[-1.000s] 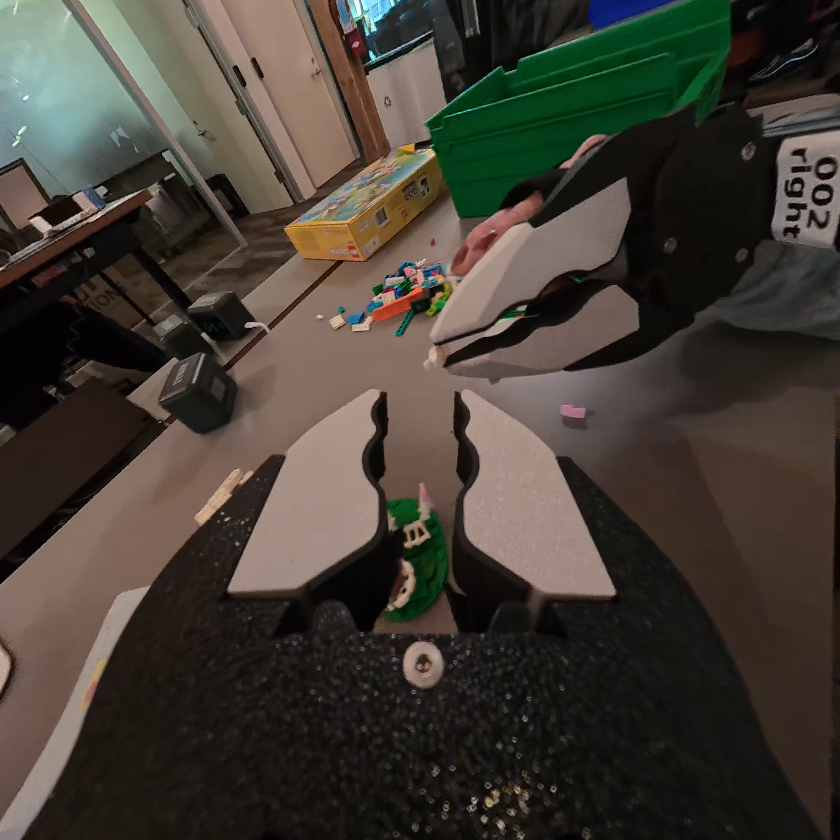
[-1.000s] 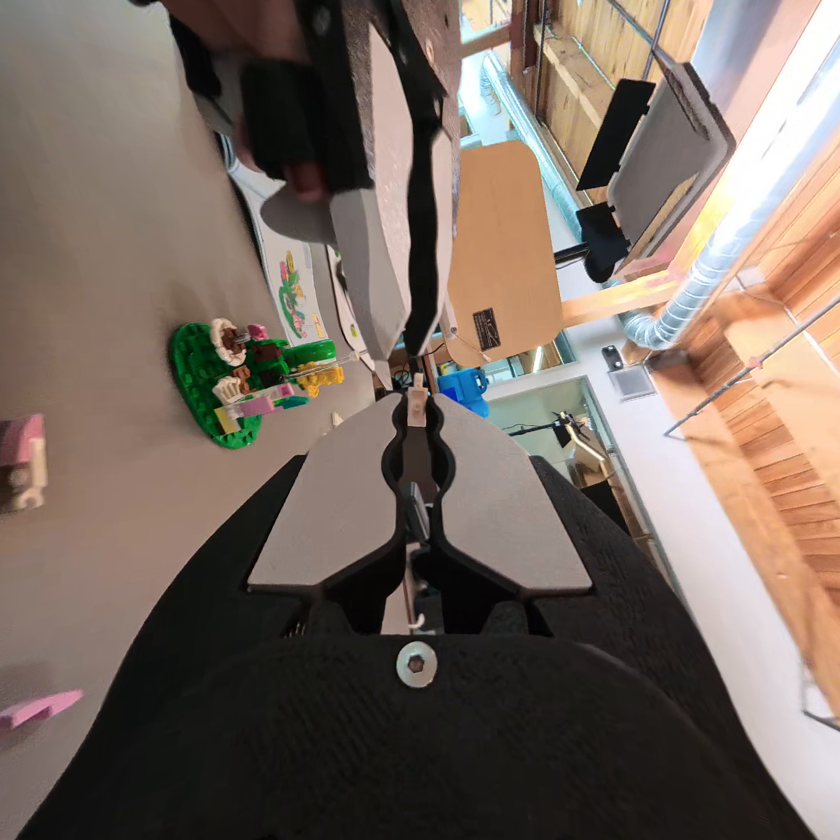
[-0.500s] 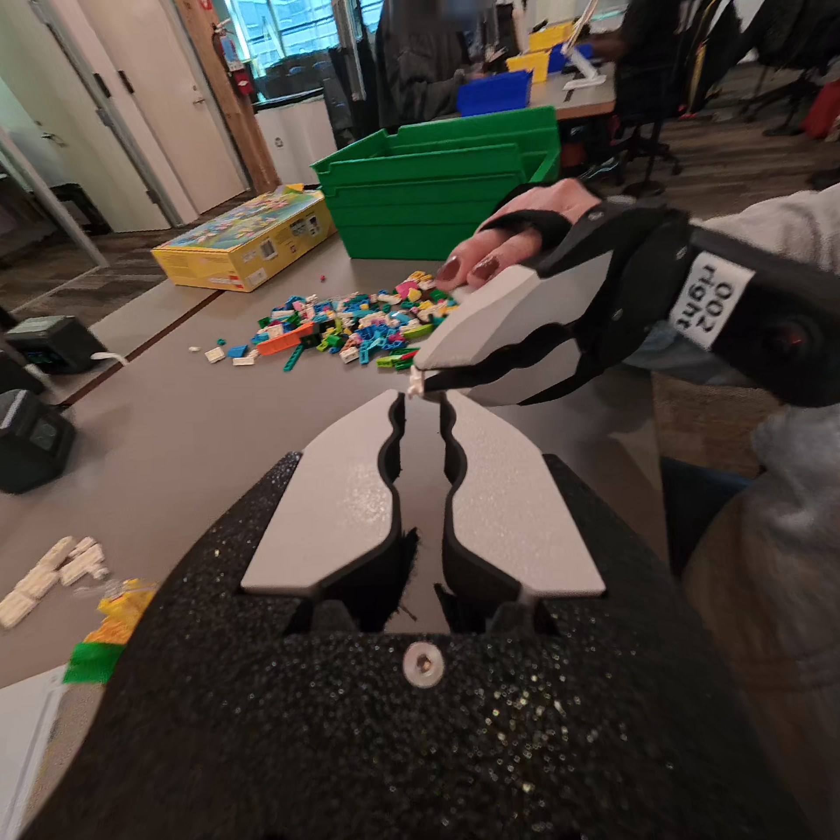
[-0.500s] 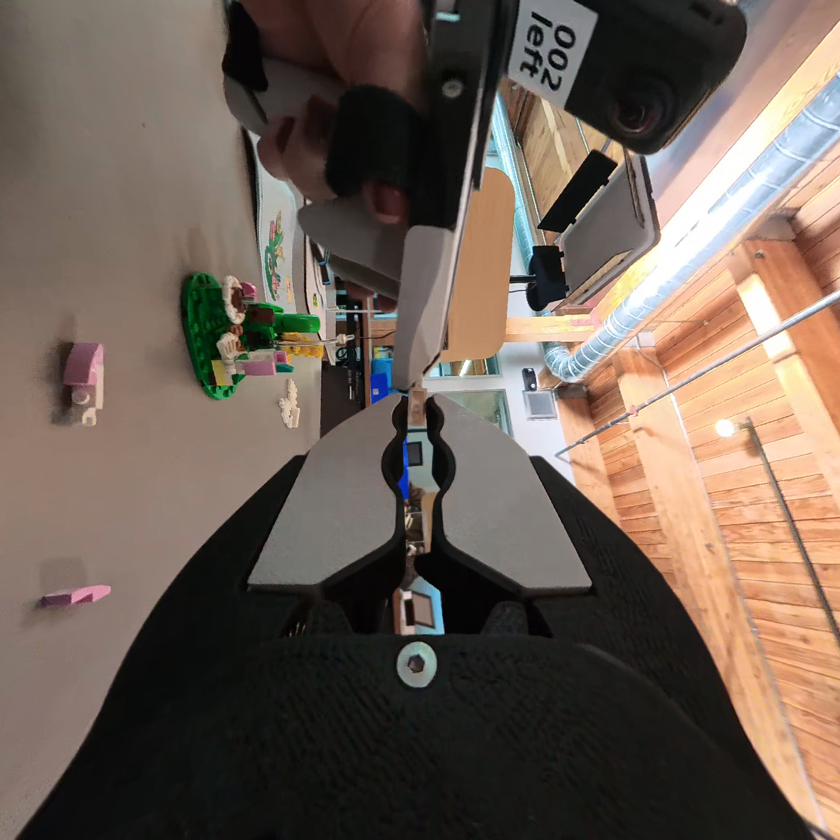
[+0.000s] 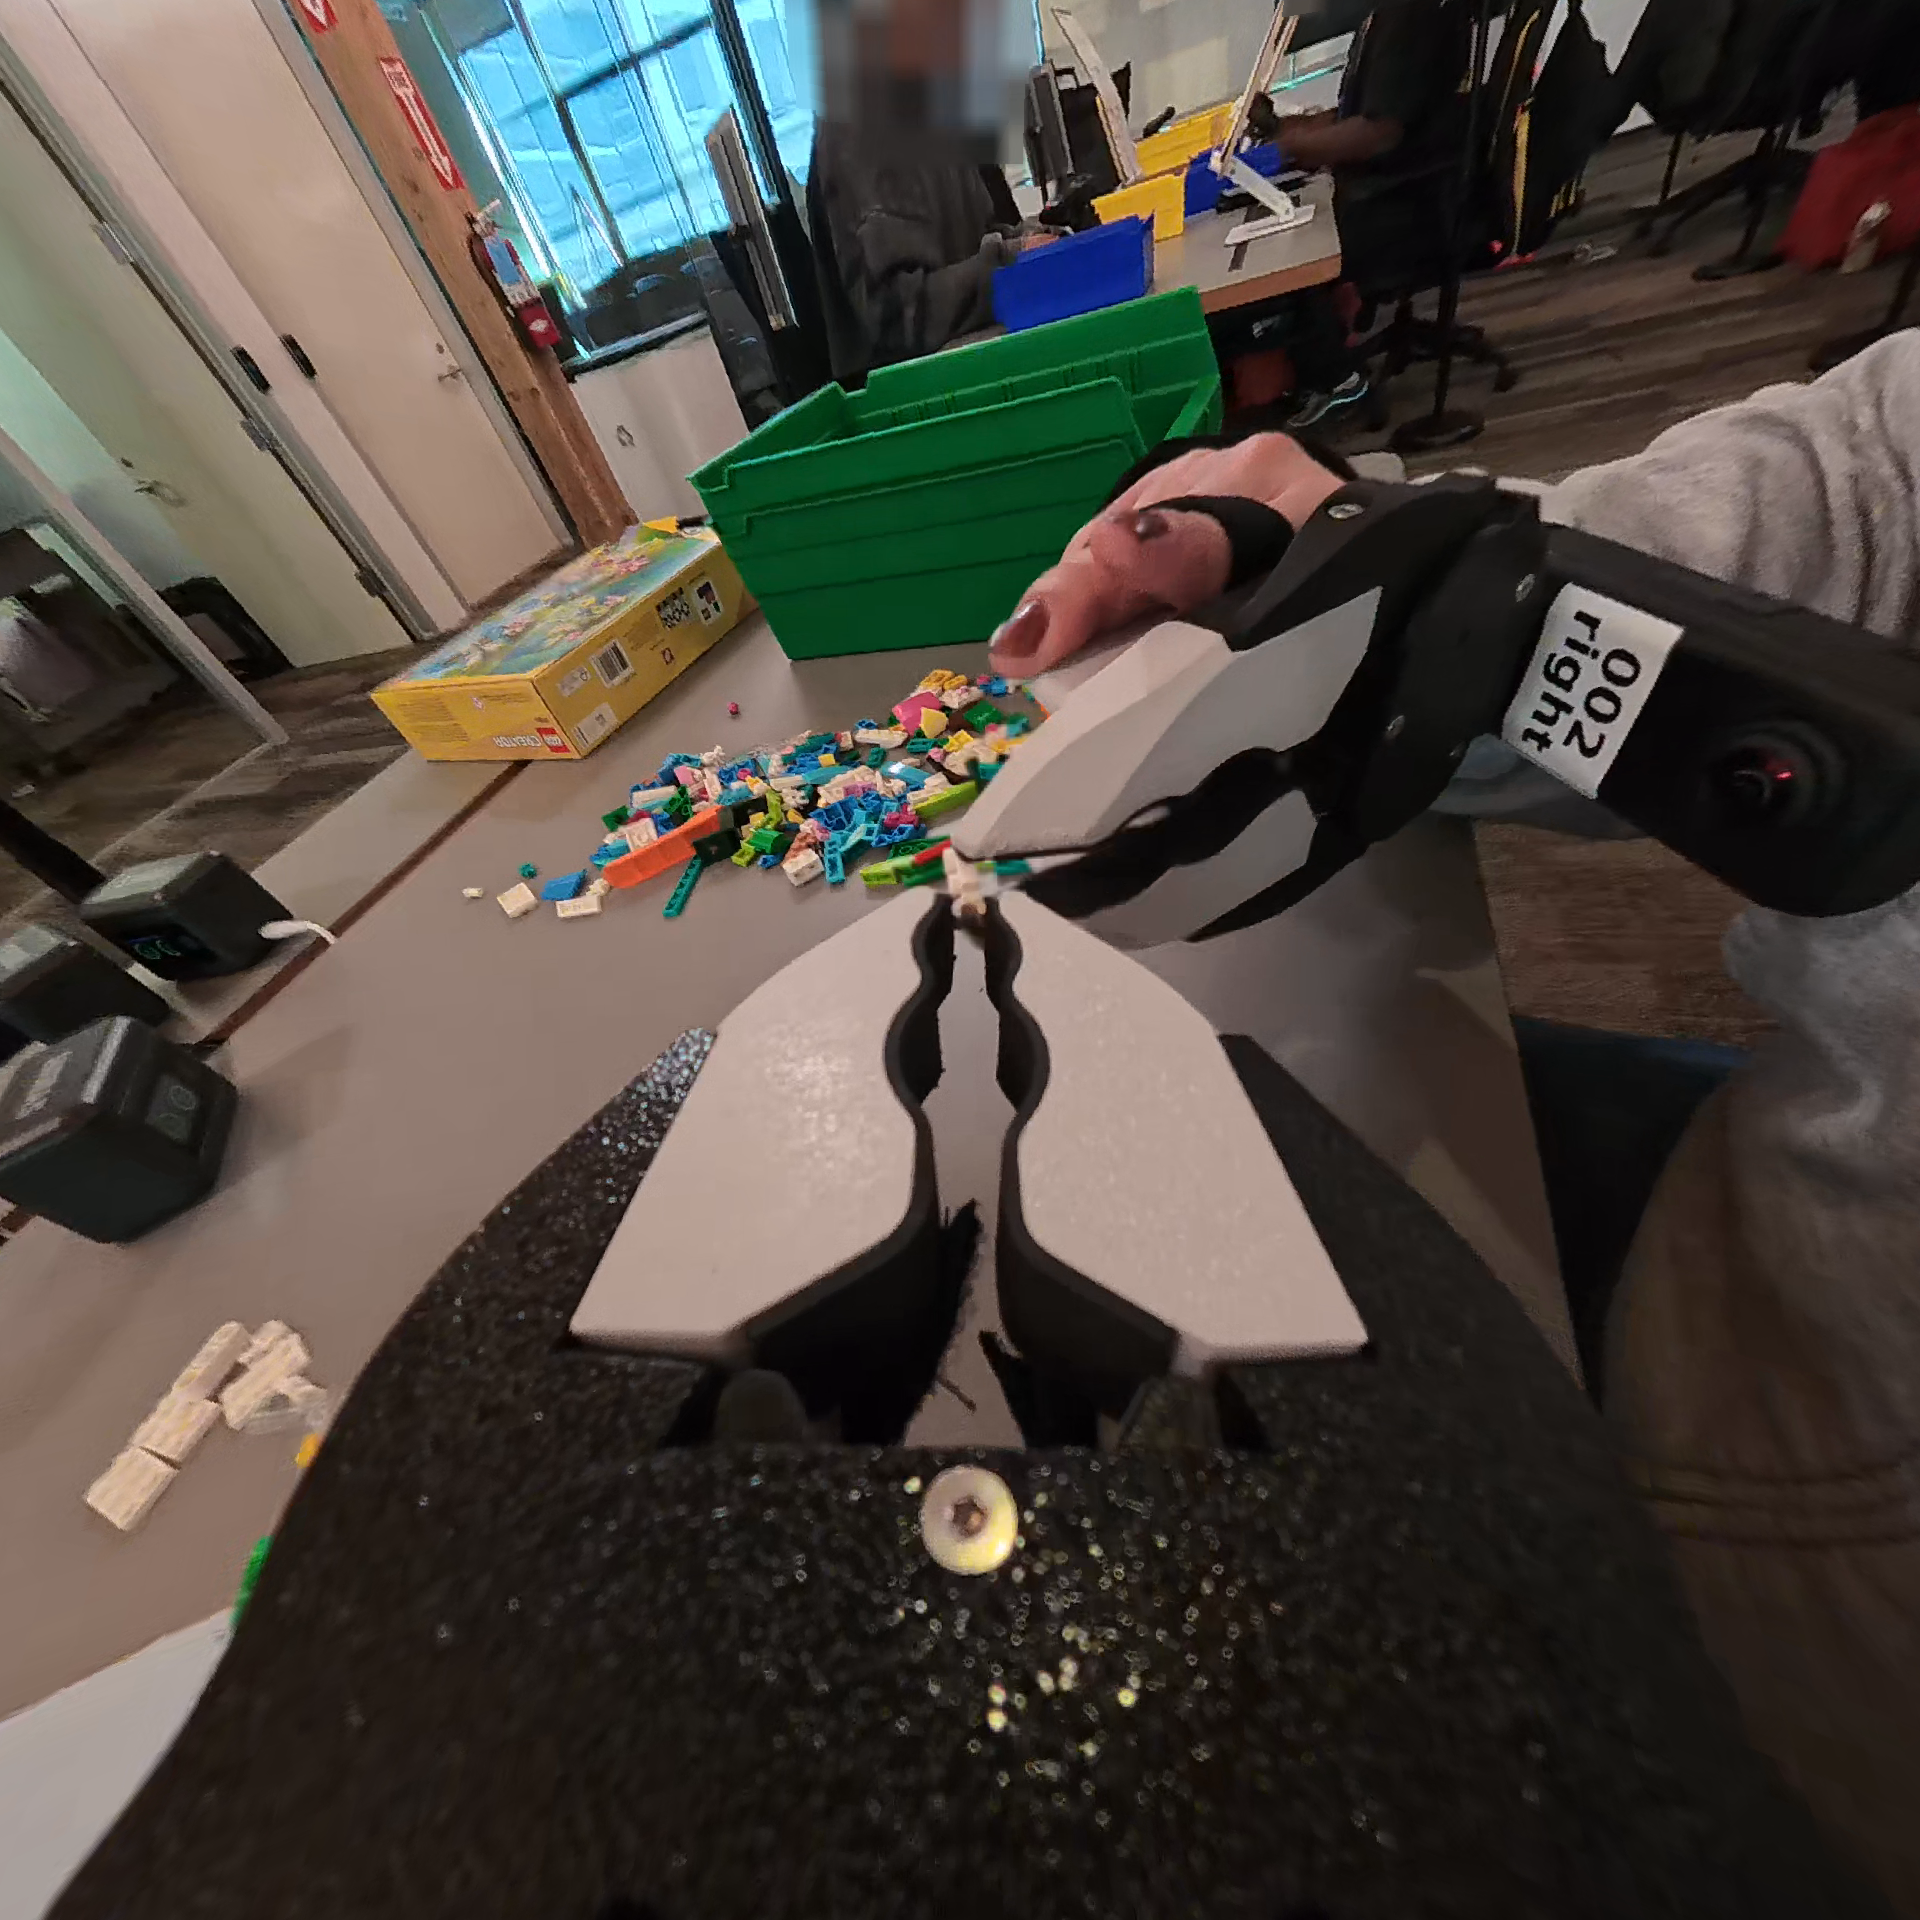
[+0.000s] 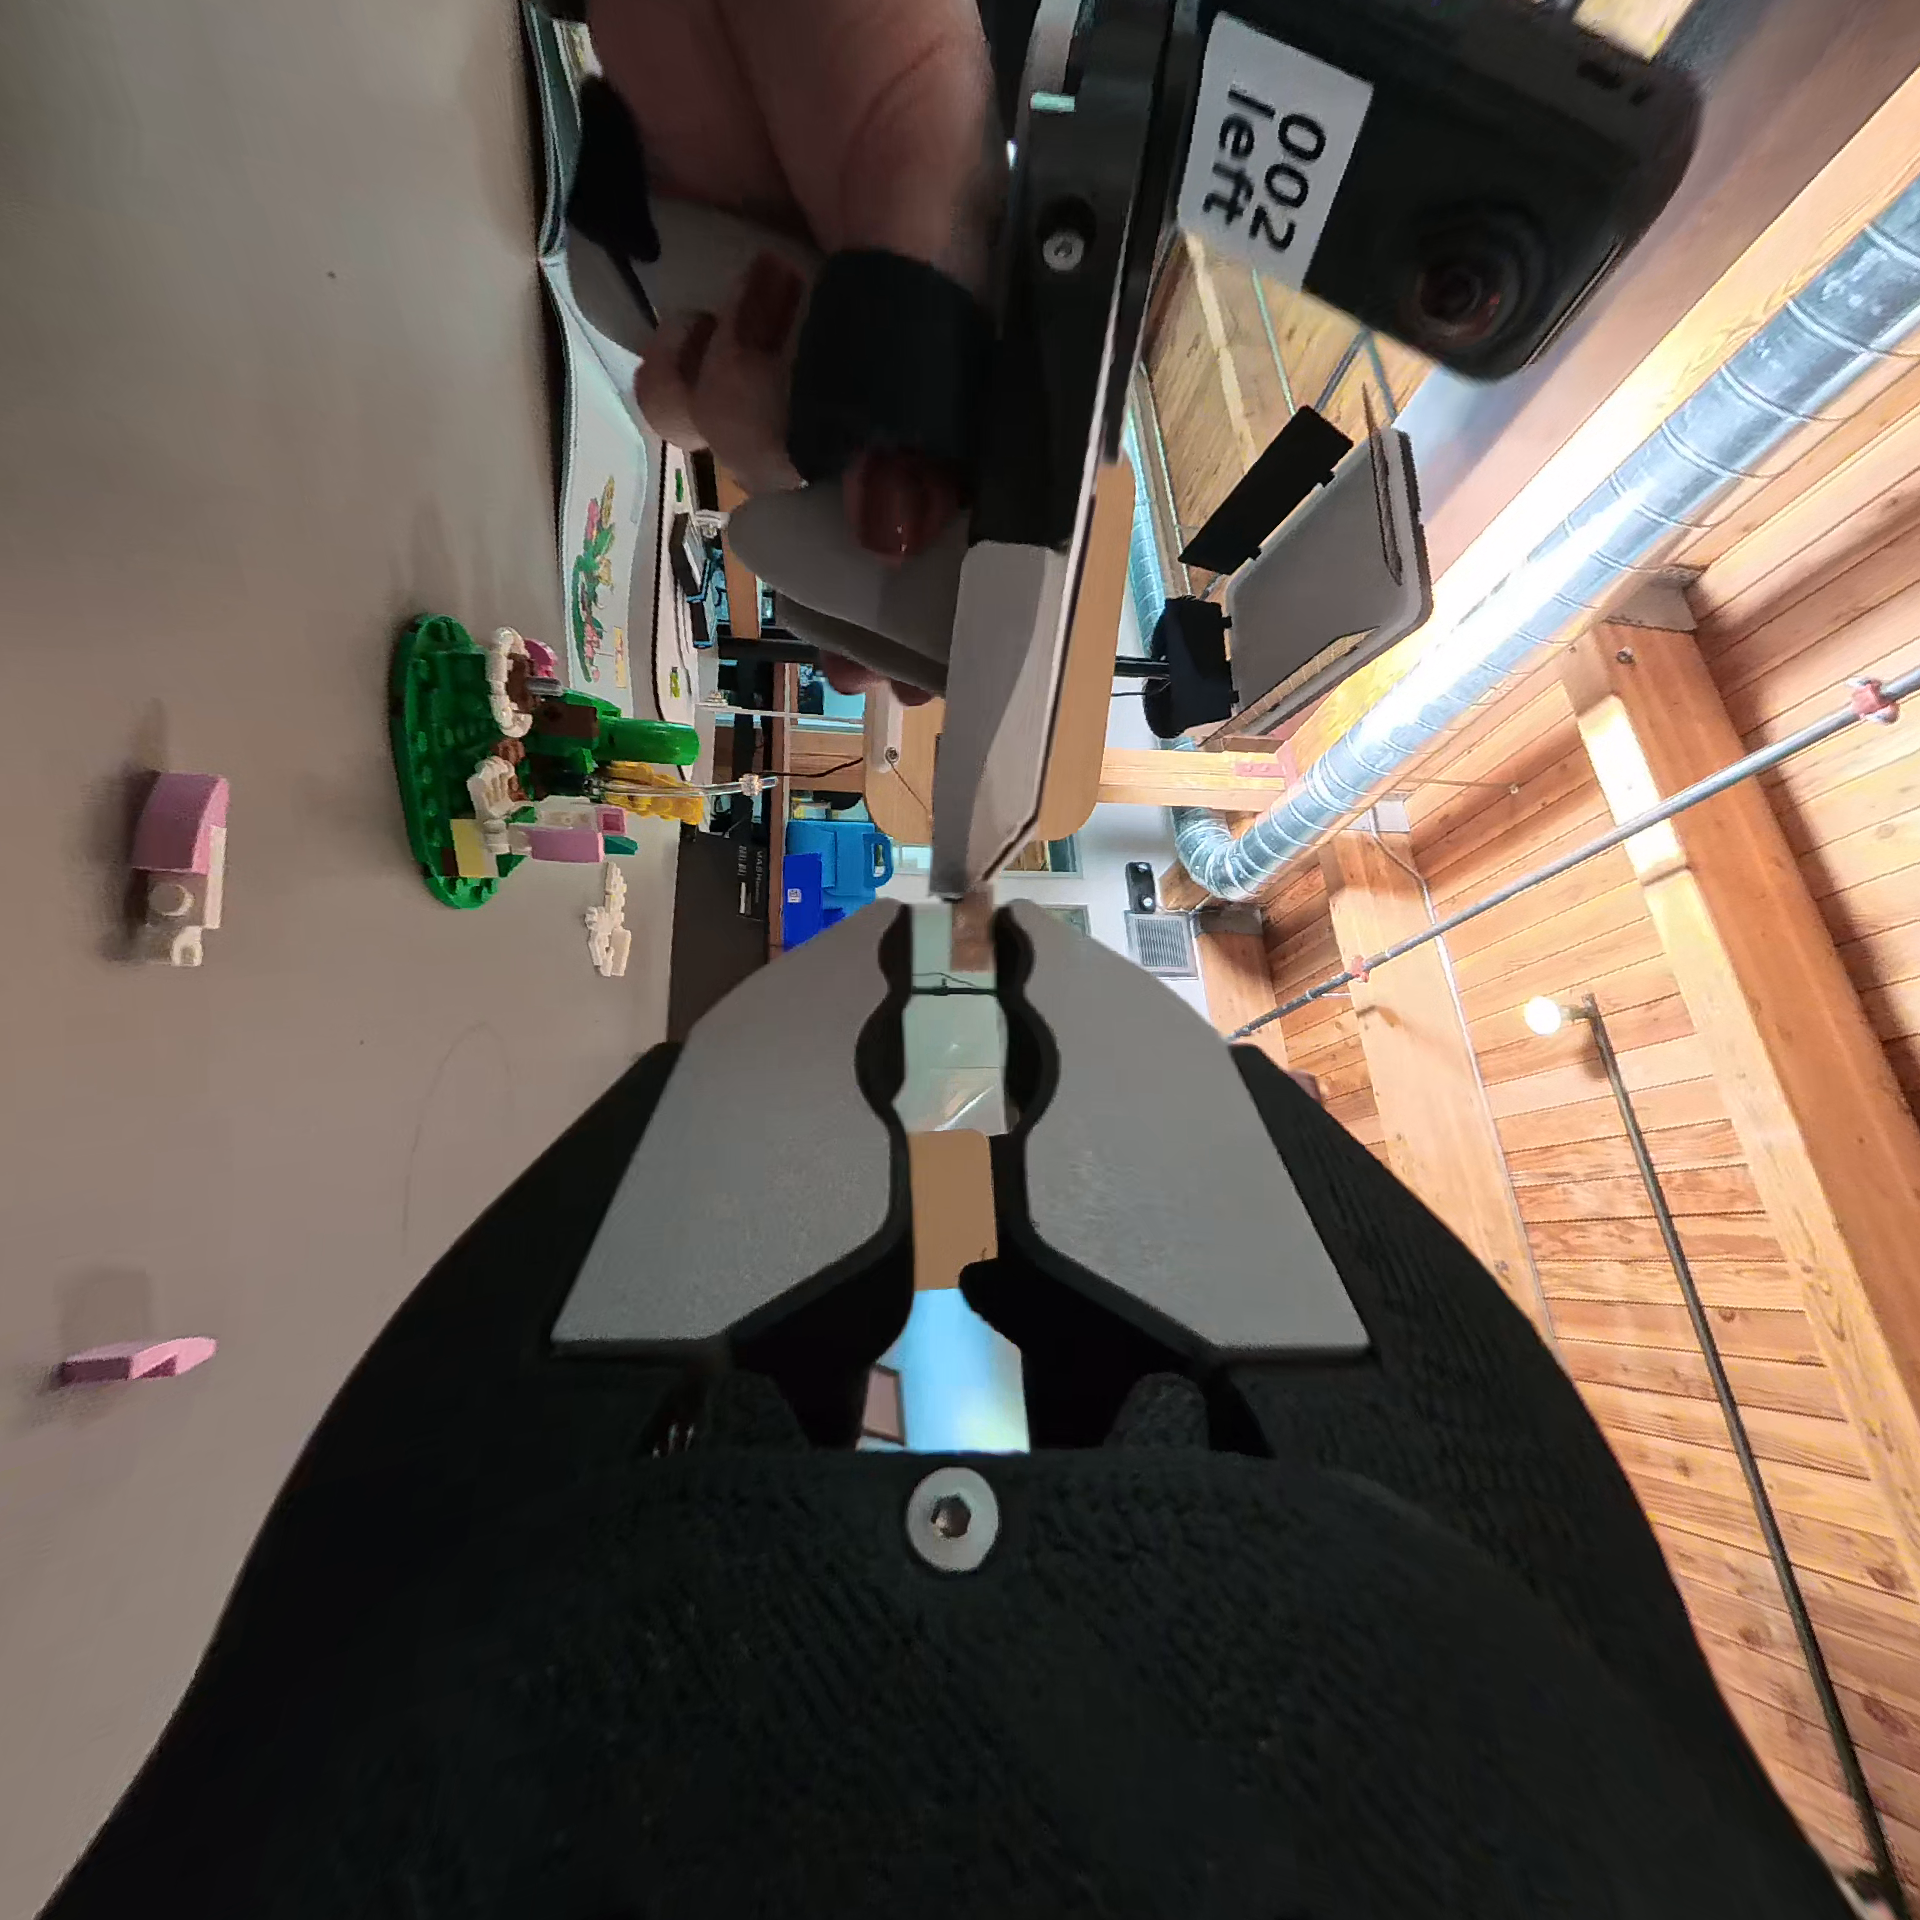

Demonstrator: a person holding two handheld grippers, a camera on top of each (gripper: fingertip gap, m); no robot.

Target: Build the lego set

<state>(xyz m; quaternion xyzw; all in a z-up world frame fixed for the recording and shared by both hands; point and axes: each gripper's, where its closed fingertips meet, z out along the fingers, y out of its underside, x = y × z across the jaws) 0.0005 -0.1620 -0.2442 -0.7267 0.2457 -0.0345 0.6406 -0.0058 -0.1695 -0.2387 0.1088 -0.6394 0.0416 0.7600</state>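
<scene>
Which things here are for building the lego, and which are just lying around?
For the job: small white piece, left gripper, right gripper, green model, loose brick pile.

Lying about: green bins, yellow box, black battery packs.

I can't make out the tiny white piece (image 5: 964, 894) pinched at my jaw tips; too small

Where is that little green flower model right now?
In the right wrist view, the green flower model stands on the grey table, left of the fingers, between a pink-and-white block and small white pieces.
</scene>
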